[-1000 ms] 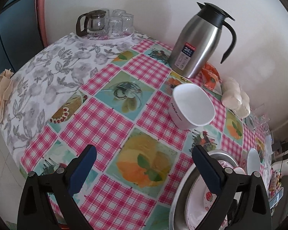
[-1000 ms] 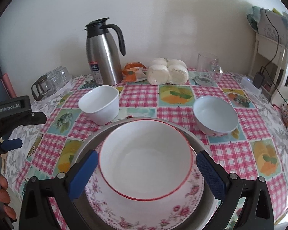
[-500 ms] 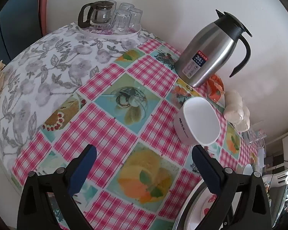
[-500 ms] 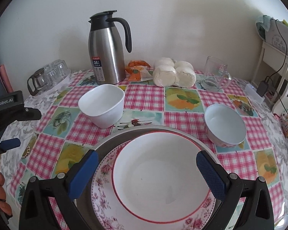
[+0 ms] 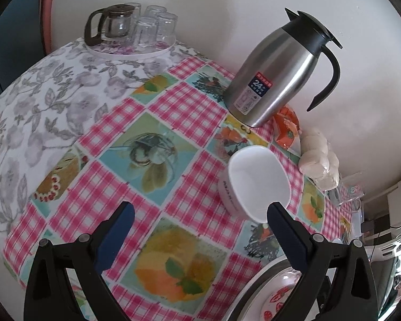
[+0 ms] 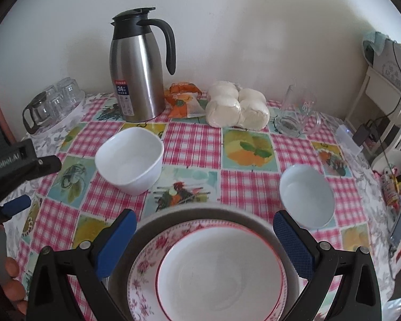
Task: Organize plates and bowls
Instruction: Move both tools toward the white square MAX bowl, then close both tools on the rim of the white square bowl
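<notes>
The right tongs point(image 6: 204, 231) stand wide open and empty at the bottom of the right view. Between and below their blue pads lies a stack: a red-rimmed bowl point(image 6: 222, 275) on a flowered plate point(image 6: 144, 264), set in a grey metal dish point(image 6: 157, 215). Just beyond the right pad, lower right of centre, sits a small round white bowl point(image 6: 306, 195). Left of centre sits a squarish white bowl point(image 6: 129, 160), with a steel jug point(image 6: 137, 69) behind it at the upper left.

The left tongs point(image 5: 199, 218) are also spread wide and hold nothing. In the left view their right pad overlaps the near rim of the squarish white bowl point(image 5: 254, 184), right of centre; whether it touches cannot be told.

The step in hand is probably fetching a loose bowl for the stack. To do it well, one pad should go inside the wall and one outside, closing firmly on the rim. The bowl should then be lifted level and lowered centred into the red-rimmed bowl, away from the jug.
</notes>
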### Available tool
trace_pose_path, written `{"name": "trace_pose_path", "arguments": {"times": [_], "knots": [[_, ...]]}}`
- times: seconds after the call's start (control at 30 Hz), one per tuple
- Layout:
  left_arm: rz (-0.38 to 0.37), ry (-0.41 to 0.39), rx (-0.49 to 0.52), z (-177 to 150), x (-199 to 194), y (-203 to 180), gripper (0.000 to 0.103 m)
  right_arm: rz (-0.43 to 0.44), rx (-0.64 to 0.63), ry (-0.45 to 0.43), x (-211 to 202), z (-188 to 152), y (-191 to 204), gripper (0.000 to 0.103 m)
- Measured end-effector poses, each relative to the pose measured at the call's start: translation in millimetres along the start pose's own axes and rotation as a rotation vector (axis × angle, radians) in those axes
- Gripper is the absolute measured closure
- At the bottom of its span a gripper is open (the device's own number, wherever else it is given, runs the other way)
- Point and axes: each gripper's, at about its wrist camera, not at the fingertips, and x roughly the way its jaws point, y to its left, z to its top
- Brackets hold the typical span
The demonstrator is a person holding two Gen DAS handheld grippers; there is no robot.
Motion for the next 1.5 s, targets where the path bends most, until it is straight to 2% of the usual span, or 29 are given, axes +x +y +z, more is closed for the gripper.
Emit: {"name": "trace_pose_path", "arguments": {"times": [0.2, 0.4, 0.47, 0.5, 0.53, 0.7, 0.8, 0.93, 1.03, 1.17, 1.37, 1.43, 1.5], "knots": [[-0.015, -0.006, 0.017, 8.1, 11.4, -14.0, 0.004, -0.020, 0.003, 0.027, 7.9, 21.8, -0.5, 0.000], [-0.035, 0.030, 0.035, 11.5, 36.7, -22.9, 0.005, -0.027, -0.003, 0.053, 21.8, 41.7, -0.2, 0.000], [-0.041, 0.048, 0.033, 11.4, 45.7, -22.9, 0.012, -0.031, -0.016, 0.064, 28.3, 46.0, 2.9, 0.000], [-0.047, 0.061, 0.027, 11.4, 50.2, -22.1, 0.021, -0.025, -0.015, 0.071, 32.4, 47.7, 4.4, 0.001], [-0.053, 0.076, 0.019, 11.0, 55.8, -20.8, 0.025, -0.014, -0.015, 0.079, 36.2, 48.9, 6.5, 0.003], [-0.079, 0.122, -0.009, 9.5, 76.2, -13.8, 0.025, 0.022, -0.016, 0.125, 56.9, 52.0, 20.1, 0.014], [-0.098, 0.140, -0.018, 10.3, 83.4, -12.1, 0.030, 0.037, -0.015, 0.160, 68.3, 51.2, 29.4, 0.021], [-0.117, 0.150, -0.016, 11.7, 88.9, -13.6, 0.039, 0.034, -0.030, 0.179, 77.6, 51.3, 39.2, 0.028], [-0.125, 0.165, -0.029, 10.8, 96.2, -12.4, 0.041, 0.028, -0.033, 0.194, 85.1, 53.2, 43.8, 0.034], [-0.140, 0.183, -0.042, 8.6, 104.5, -10.3, 0.041, 0.039, -0.020, 0.220, 95.8, 55.7, 43.6, 0.038], [-0.166, 0.209, -0.060, 5.0, 115.1, -11.0, 0.054, 0.059, 0.004, 0.260, 111.9, 59.2, 43.6, 0.046], [-0.175, 0.212, -0.069, 4.1, 118.2, -11.0, 0.056, 0.062, 0.009, 0.271, 116.3, 60.0, 44.1, 0.051], [-0.185, 0.214, -0.077, 3.9, 120.5, -10.8, 0.056, 0.070, 0.022, 0.271, 119.5, 61.4, 42.8, 0.052]]}}
